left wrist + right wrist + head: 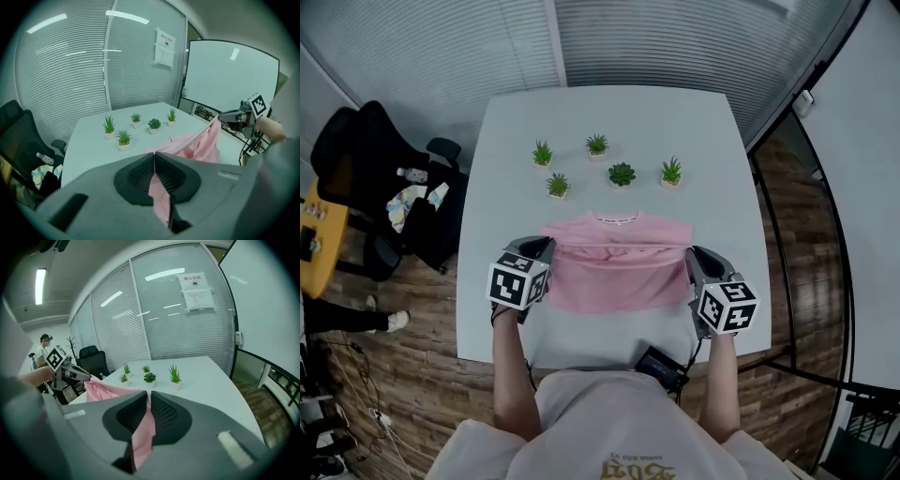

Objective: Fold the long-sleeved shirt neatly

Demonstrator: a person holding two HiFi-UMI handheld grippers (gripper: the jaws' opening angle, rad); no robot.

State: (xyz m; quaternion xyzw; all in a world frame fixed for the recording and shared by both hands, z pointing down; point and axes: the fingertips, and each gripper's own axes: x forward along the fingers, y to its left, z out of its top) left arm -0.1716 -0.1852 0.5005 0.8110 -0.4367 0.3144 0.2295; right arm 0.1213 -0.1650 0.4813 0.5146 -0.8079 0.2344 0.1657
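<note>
The left gripper (546,247) is clamped on pink fabric. In the left gripper view its jaws are pressed together with a strip of the shirt (619,267) pinched between the ribbed pads. The right gripper (691,258) has a matching hold. In the right gripper view its jaws are nearly together, with a fold of the same fabric caught between them and hanging below the pads.

The two grippers stand level with each other at the left and right sides of the shirt. The edge held between them is pulled into a straight, taut line above the table (609,112).

Shirt position and orientation:
- The shirt lies on the near half of the table, in front of the person.
- Its collar (617,218) points away from the person, towards the potted plants (622,174).
- The collar end rests flat on the table top.
- The fabric below the taut line curves back towards the person.
- As it now lies, the long axis runs left to right across the table, parallel to the near edge.
- The sleeves cannot be made out separately.

Surroundings:
- Five small potted plants stand in a loose cluster beyond the collar, apart from the fabric.
- A black office chair (356,159) stands off the table's left side.
- A glass wall (441,47) with blinds runs behind the table.
- A whiteboard (225,79) stands at the right in the left gripper view.
</note>
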